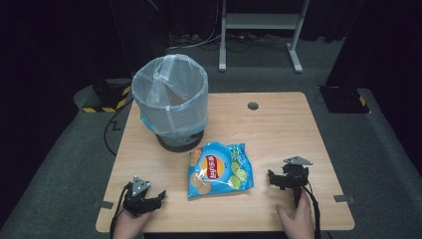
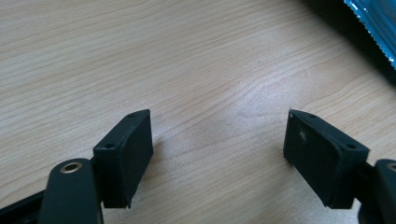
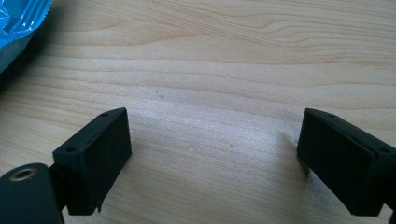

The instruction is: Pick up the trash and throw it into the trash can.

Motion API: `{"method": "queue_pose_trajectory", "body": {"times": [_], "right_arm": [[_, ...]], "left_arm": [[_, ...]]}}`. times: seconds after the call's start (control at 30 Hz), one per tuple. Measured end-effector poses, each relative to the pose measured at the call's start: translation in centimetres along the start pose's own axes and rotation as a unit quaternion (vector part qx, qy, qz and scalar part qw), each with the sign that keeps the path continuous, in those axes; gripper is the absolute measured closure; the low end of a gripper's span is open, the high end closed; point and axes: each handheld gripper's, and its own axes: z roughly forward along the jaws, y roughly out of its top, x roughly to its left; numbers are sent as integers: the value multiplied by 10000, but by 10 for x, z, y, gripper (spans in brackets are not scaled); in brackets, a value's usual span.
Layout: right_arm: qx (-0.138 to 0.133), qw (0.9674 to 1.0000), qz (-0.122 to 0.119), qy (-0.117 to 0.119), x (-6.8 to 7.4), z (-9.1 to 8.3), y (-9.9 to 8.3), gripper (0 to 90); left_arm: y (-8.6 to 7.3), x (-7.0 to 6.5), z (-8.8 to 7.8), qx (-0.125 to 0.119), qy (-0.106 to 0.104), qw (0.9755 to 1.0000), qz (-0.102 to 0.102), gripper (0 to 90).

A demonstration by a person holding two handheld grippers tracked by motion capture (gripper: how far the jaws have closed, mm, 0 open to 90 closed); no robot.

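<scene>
A blue bag of chips lies flat on the wooden table, near its front middle. Behind it to the left stands a round bin with a clear plastic liner. My left gripper rests low at the front left, left of the bag, open with nothing between its jaws. A corner of the bag shows at the upper right of the left gripper view. My right gripper sits at the front right, right of the bag, also open and empty. The bag's edge shows at the upper left there.
A small round grommet hole sits near the table's far edge. Beyond the table a white stand's base rests on the grey floor. Black boxes with yellow striped tape lie by the far left corner. Bare wood lies between each gripper and the bag.
</scene>
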Motion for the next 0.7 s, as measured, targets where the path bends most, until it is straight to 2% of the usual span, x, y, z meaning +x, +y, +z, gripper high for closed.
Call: {"method": "queue_pose_trajectory", "body": {"times": [0.3,0.47,0.53,0.6,0.67,0.7], "right_arm": [[1,10000,-15,10,0,0,0,95],[-5,10000,-18,29,1,-2,-3,100],[-4,9999,-78,105,0,-4,-4,100],[-4,9999,-75,99,0,-4,-4,101],[-4,9999,-75,97,0,-4,-4,101],[-4,9999,-74,97,0,-4,-4,101]], "left_arm": [[1,1,1,25,-16,10000,-9,239],[0,0,0,58,48,9999,-69,213],[-1,0,-1,67,126,9998,-101,187],[-1,-2,0,107,284,9992,-246,163],[-1,-2,-1,113,310,9990,-291,146],[-1,-4,-2,124,444,9981,-409,157]]}}
